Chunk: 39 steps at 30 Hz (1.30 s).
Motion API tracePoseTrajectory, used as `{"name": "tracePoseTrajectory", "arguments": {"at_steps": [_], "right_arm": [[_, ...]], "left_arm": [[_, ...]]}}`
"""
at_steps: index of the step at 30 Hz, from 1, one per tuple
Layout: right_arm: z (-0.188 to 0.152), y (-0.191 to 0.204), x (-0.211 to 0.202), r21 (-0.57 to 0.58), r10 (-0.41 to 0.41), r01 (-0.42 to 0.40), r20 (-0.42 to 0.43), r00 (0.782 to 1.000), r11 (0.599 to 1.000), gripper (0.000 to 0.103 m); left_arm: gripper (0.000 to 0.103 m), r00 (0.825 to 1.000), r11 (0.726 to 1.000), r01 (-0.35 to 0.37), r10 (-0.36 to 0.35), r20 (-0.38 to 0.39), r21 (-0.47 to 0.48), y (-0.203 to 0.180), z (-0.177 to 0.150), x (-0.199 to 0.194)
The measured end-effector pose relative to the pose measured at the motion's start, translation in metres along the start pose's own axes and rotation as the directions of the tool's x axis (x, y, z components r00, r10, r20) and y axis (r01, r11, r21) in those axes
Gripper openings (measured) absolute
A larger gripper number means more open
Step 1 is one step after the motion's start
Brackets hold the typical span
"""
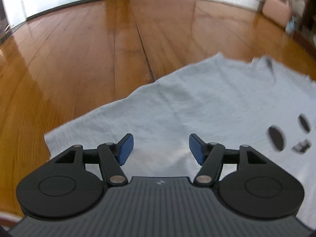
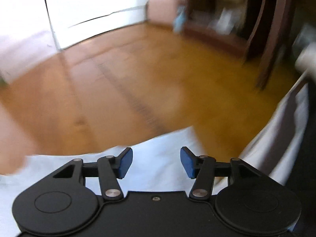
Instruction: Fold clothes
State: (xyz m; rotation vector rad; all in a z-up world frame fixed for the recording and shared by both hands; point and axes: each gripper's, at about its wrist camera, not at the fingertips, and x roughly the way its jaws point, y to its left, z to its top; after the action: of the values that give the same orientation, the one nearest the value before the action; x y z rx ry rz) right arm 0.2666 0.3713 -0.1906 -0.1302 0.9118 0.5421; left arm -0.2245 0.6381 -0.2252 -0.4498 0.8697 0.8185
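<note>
while both grippers hang over it, jaws apart and clamping nothing, left gripper (image 1: 160, 149) and right gripper (image 2: 156, 163), the white t-shirt (image 1: 207, 106) lies spread on the wooden floor (image 1: 88, 45); beyond stands a dark cabinet (image 2: 256, 19).

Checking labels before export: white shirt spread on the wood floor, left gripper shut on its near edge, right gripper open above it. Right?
Not quite. The left gripper is open too: in the left wrist view its blue pads stand apart with nothing pinched, above the white shirt. The rest holds: the shirt lies on the wood floor, and the right gripper is open above it.
</note>
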Motion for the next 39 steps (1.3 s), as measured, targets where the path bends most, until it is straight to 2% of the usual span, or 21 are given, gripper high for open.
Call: {"name": "tracePoseTrajectory", "arguments": {"at_steps": [2, 4, 5, 8, 9, 10, 11, 13, 14, 15, 16, 18, 20, 21, 24, 26, 28, 30, 33, 35, 39], "right_arm": [[-0.011, 0.006, 0.013, 0.031, 0.084, -0.082, -0.071, 0.994, 0.996, 0.059], [-0.022, 0.012, 0.025, 0.067, 0.170, -0.162, -0.139, 0.976, 0.985, 0.059], [-0.028, 0.017, 0.031, 0.071, 0.184, -0.175, -0.158, 0.970, 0.982, 0.059], [-0.049, 0.039, 0.048, -0.005, 0.074, -0.075, -0.119, 0.990, 0.997, 0.061], [-0.055, 0.045, 0.053, -0.040, 0.053, -0.056, -0.084, 0.995, 0.998, 0.062], [-0.057, 0.049, 0.060, -0.072, 0.041, -0.046, -0.065, 0.997, 0.996, 0.067], [-0.056, 0.057, 0.066, -0.101, 0.028, -0.032, -0.045, 0.999, 0.994, 0.073], [-0.052, 0.076, 0.078, -0.142, 0.013, -0.015, -0.018, 1.000, 0.990, 0.075], [-0.046, 0.084, 0.085, -0.134, 0.017, -0.019, -0.016, 1.000, 0.991, 0.075], [-0.039, 0.091, 0.090, -0.120, 0.012, -0.015, -0.020, 1.000, 0.993, 0.075], [-0.032, 0.095, 0.091, -0.092, 0.013, -0.015, -0.027, 1.000, 0.996, 0.069], [-0.022, 0.102, 0.081, -0.022, 0.031, -0.031, -0.001, 1.000, 0.999, 0.066], [-0.019, 0.103, 0.053, 0.006, 0.101, -0.101, 0.033, 0.994, 0.995, 0.066], [-0.020, 0.101, 0.037, 0.000, 0.136, -0.136, 0.035, 0.990, 0.991, 0.066], [-0.033, 0.081, -0.012, -0.063, 0.211, -0.211, -0.014, 0.977, 0.975, 0.067], [-0.048, 0.059, -0.042, -0.123, 0.206, -0.218, -0.106, 0.973, 0.968, 0.067], [-0.080, 0.031, -0.076, -0.186, 0.179, -0.214, -0.190, 0.965, 0.959, 0.067], [-0.127, -0.004, -0.115, -0.263, 0.141, -0.200, -0.227, 0.964, 0.944, 0.067], [-0.206, -0.060, -0.163, -0.279, 0.127, -0.202, -0.264, 0.956, 0.939, 0.067], [-0.252, -0.100, -0.191, -0.228, 0.149, -0.220, -0.293, 0.944, 0.948, 0.067], [-0.290, -0.148, -0.213, -0.126, 0.209, -0.262, -0.331, 0.920, 0.957, 0.067]], "left_arm": [[0.061, 1.000, 1.000, -0.010, 0.010, -0.015, 0.020, 0.003, -0.003, 0.005], [0.062, 1.000, 1.000, -0.013, 0.013, 0.000, 0.027, 0.005, -0.007, 0.005], [0.064, 1.000, 0.999, -0.019, 0.018, 0.010, 0.033, 0.004, -0.009, 0.005], [0.086, 0.994, 0.994, -0.099, 0.098, 0.042, 0.040, 0.006, -0.014, 0.007], [0.088, 0.991, 0.991, -0.126, 0.124, 0.055, 0.047, 0.008, -0.014, 0.008], [0.090, 0.986, 0.987, -0.153, 0.149, 0.067, 0.054, 0.010, -0.014, 0.009], [0.091, 0.987, 0.988, -0.153, 0.151, 0.062, 0.036, 0.015, -0.013, 0.010], [0.092, 0.986, 0.987, -0.158, 0.158, 0.051, -0.001, 0.026, -0.010, 0.012], [0.088, 0.971, 0.972, -0.233, 0.232, 0.060, 0.017, 0.027, -0.008, 0.013], [0.081, 0.947, 0.947, -0.317, 0.314, 0.072, 0.039, 0.028, -0.006, 0.015], [0.079, 0.915, 0.915, -0.399, 0.394, 0.087, 0.061, 0.029, -0.004, 0.017], [0.076, 0.944, 0.944, -0.329, 0.328, 0.027, 0.008, 0.044, 0.002, 0.011], [0.076, 0.985, 0.977, -0.167, 0.171, 0.015, -0.135, 0.057, 0.004, -0.008], [0.076, 0.993, 0.979, -0.104, 0.112, 0.035, -0.177, 0.056, 0.003, -0.020], [0.076, 0.995, 0.987, -0.069, 0.078, 0.062, -0.145, 0.030, -0.005, -0.051], [0.076, 0.994, 0.992, -0.061, 0.070, 0.079, -0.112, 0.006, -0.013, -0.074], [0.079, 0.993, 0.994, 0.021, -0.008, 0.116, -0.107, -0.017, -0.028, -0.105], [0.080, 0.990, 0.990, 0.083, -0.069, 0.120, -0.114, -0.037, -0.047, -0.136], [0.082, 0.994, 0.993, 0.082, -0.076, 0.082, -0.083, -0.061, -0.081, -0.168], [0.082, 0.999, 0.996, 0.040, -0.039, 0.018, -0.085, -0.071, -0.101, -0.175], [0.082, 0.995, 0.991, -0.020, 0.006, -0.102, -0.131, -0.082, -0.139, -0.181]]}}
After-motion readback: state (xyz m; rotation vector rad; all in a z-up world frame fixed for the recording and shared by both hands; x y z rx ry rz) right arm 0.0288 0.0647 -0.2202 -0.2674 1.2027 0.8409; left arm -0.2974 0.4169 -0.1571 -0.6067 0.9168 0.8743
